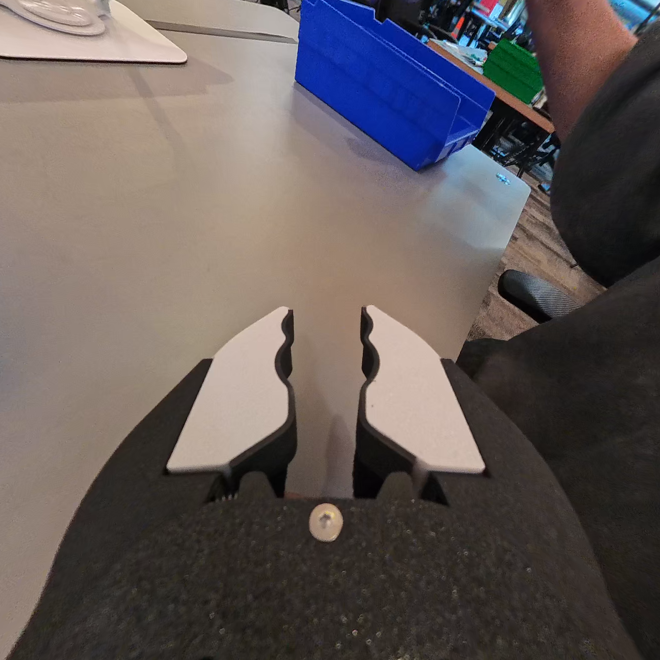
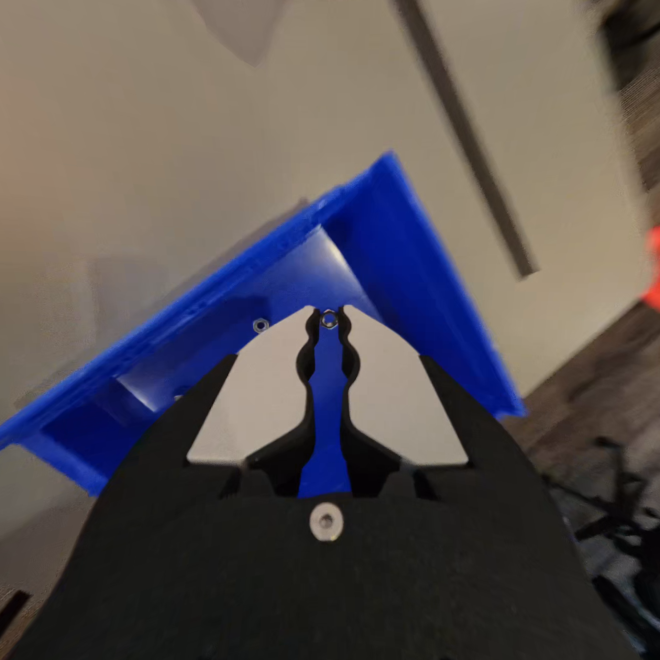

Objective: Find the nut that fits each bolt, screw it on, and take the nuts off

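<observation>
In the right wrist view my right gripper is over the inside of a blue plastic bin, its fingertips closed on a small silver hex nut. A second silver nut lies on the bin floor just left of the fingers. In the left wrist view my left gripper is open and empty, held low over the grey table. The same blue bin stands ahead and to the right of it. No bolt shows in either view.
A white mat with a clear plastic item lies at the table's far left. The table's right edge drops to carpet. A person's arm and dark sleeve fill the right side. A green bin sits on a far table. Spacing between my two grippers at the tips: around 50 cm.
</observation>
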Demonstrator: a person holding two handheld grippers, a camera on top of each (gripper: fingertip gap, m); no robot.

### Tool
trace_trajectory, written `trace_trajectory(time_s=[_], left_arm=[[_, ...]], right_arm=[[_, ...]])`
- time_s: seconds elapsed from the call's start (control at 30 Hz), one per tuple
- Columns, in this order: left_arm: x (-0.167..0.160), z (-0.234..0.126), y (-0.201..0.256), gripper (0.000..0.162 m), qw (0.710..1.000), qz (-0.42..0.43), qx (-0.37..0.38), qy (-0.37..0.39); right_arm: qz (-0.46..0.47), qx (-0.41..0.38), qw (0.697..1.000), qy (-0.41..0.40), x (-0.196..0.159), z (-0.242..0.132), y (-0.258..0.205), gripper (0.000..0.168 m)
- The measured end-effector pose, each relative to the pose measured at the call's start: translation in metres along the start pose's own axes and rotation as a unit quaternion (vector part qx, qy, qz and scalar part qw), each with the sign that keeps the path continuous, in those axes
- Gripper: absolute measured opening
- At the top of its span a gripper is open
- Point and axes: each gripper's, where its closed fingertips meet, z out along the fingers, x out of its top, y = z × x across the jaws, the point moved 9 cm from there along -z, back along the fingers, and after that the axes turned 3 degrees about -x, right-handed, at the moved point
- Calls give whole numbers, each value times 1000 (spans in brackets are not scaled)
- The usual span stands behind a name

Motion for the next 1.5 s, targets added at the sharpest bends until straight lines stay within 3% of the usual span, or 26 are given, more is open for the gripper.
trace_trajectory(time_s=[0.03, 0.17, 0.37, 0.43, 0.53, 0.6, 0.67, 0.73, 0.8, 0.87, 0.93, 1.07, 1.2, 1.3, 1.4, 1.5], left_arm=[[1, 1, 1, 35, 1000, 5, 3, -3], [5, 5, 9, 35, 999, 27, 13, -21], [5, 13, 17, 36, 998, 40, 18, -36], [6, 15, 18, 36, 999, 36, 14, -35], [9, 13, 20, 36, 998, 48, 31, -33], [13, 11, 17, 36, 997, 49, 56, -24], [17, 8, 12, 36, 996, 41, 82, -11], [21, 5, 8, 36, 994, 27, 101, 7], [23, 4, 5, 36, 993, 14, 113, 22], [22, 2, 3, 36, 990, 9, 139, 18], [18, -2, 3, 37, 985, 15, 173, 11], [15, -17, 0, 35, 977, -1, 211, 15], [47, -58, -23, 31, 956, -43, 284, 64], [82, -101, -58, 27, 915, -75, 385, 98], [100, -118, -119, 32, 874, -114, 470, 38], [109, -106, -175, 36, 861, -202, 461, 71]], right_arm=[[14, 24, 999, -26, -7, 26, 3, 10], [31, 71, 995, -64, -13, 86, 5, 10], [50, 78, 994, -61, -22, 101, 8, 17], [68, 64, 995, -19, -26, 80, 10, 20], [120, 5, 983, 143, -25, 1, -1, 22], [148, -26, 945, 290, -22, -57, -37, 24], [170, 12, 878, 447, -16, -92, -97, 20], [211, 84, 826, 516, -8, -86, -163, 16], [233, 186, 793, 532, 5, -52, -232, 27], [225, 216, 802, 510, 11, -18, -284, 28], [210, 181, 823, 495, 10, 0, -310, 28], [183, 181, 830, 494, 12, 4, -326, 27], [140, 137, 854, 482, 16, 4, -331, 27], [82, 88, 873, 472, 19, 3, -341, 26], [34, 48, 885, 461, 20, 2, -349, 24], [10, 29, 890, 454, 21, 0, -354, 23]])
